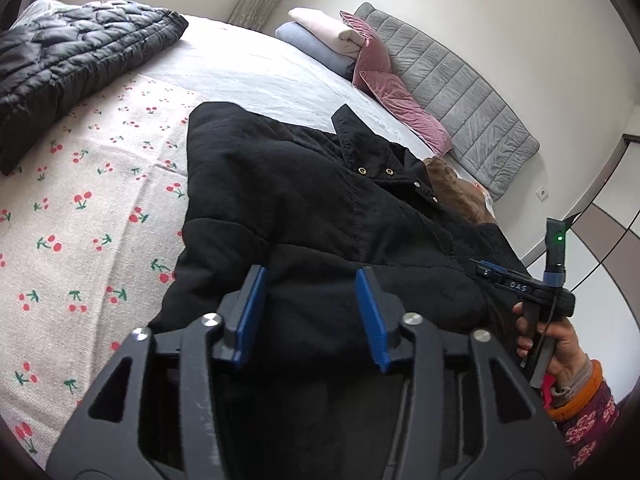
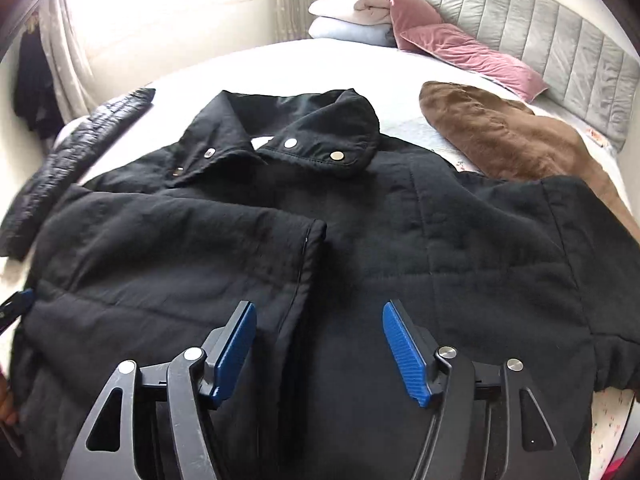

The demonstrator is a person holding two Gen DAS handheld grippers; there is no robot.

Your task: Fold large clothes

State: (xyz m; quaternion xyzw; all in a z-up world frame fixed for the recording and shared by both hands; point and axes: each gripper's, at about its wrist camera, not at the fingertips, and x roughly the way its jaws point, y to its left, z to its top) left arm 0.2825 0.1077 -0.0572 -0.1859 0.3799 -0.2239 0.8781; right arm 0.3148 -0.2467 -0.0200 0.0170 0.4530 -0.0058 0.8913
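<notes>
A large black padded jacket lies flat on the bed, collar with metal snaps toward the headboard; its left sleeve is folded across the front. It also shows in the left wrist view. My right gripper is open, hovering above the jacket's lower front. My left gripper is open above the jacket's side edge. The right gripper shows in the left wrist view, held in a hand at the jacket's far side.
A black quilted jacket lies on the cherry-print sheet. A brown garment lies beside the black jacket. Pink pillows, folded blankets and a grey headboard are at the bed's head.
</notes>
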